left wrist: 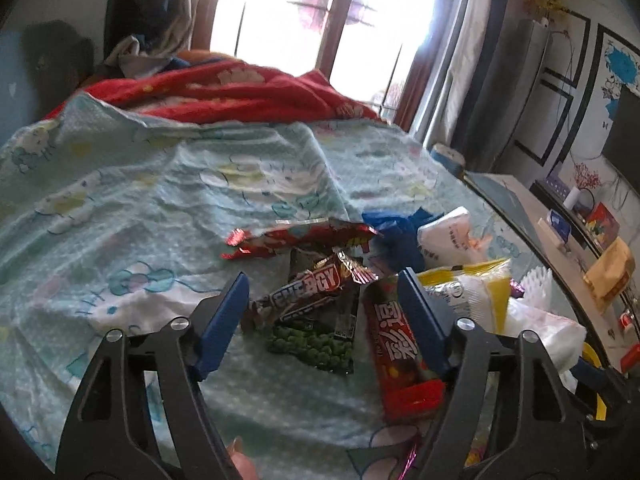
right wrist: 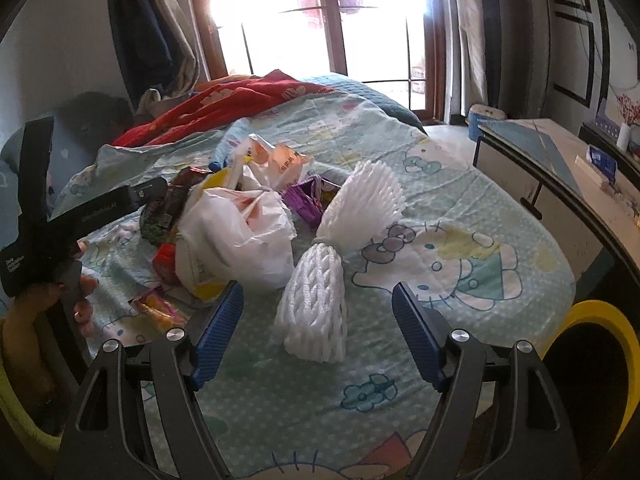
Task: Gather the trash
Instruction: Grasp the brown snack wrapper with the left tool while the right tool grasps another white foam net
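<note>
Two grippers hovered spread over a bed strewn with trash, nothing pinched yet.

We held the left gripper (left wrist: 322,304) wide above the "ENERGY" bar wrapper (left wrist: 306,294) and the green pea packet (left wrist: 316,342), the long red wrapper (left wrist: 396,352) just beside its right finger. We kept the right gripper (right wrist: 318,314) spread around the white foam fruit net (right wrist: 316,304), probably the easiest grab; the white plastic bag (right wrist: 240,240) sat heaped just beside it on the cartoon-print sheet (right wrist: 460,280).

left gripper (left wrist: 322,300) spread, right gripper (right wrist: 318,308) spread
</note>
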`<state>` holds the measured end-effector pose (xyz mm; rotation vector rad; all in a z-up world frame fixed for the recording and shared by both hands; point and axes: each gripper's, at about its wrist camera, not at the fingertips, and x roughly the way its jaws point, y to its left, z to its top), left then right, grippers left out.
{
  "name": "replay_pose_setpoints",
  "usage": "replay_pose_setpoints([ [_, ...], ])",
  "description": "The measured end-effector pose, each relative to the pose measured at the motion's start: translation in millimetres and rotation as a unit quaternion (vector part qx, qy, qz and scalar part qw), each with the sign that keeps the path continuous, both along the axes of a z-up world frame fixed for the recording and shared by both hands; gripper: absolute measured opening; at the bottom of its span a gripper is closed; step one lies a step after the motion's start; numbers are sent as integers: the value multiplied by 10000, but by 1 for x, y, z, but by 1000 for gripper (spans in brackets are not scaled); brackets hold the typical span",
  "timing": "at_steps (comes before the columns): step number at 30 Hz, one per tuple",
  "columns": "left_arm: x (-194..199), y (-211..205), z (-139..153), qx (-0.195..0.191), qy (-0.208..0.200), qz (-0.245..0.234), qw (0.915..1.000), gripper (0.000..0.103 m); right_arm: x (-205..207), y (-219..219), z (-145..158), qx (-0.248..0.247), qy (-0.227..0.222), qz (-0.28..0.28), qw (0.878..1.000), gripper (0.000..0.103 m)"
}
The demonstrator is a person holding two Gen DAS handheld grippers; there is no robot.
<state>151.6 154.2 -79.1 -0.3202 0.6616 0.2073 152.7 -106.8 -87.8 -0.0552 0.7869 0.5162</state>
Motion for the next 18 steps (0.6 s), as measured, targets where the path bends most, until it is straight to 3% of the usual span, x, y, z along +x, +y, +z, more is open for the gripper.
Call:
replay_pose_setpoints([
  [5,2,5,-5,-192,43,40,9998,46,6,1,-6,109,189,3,9998,52],
  [7,1,6,-5,-224,12,30,9997,39,7,1,-8,109,264,36,9996,35],
  [9,-1,6,-5,-250,5,30,9997,26,6,1,-10,93,306,79,9995,23],
  [18,-14,9,4,-395,-209,68,9990,18,-7,-18,3,249,44,-46,9997,19],
])
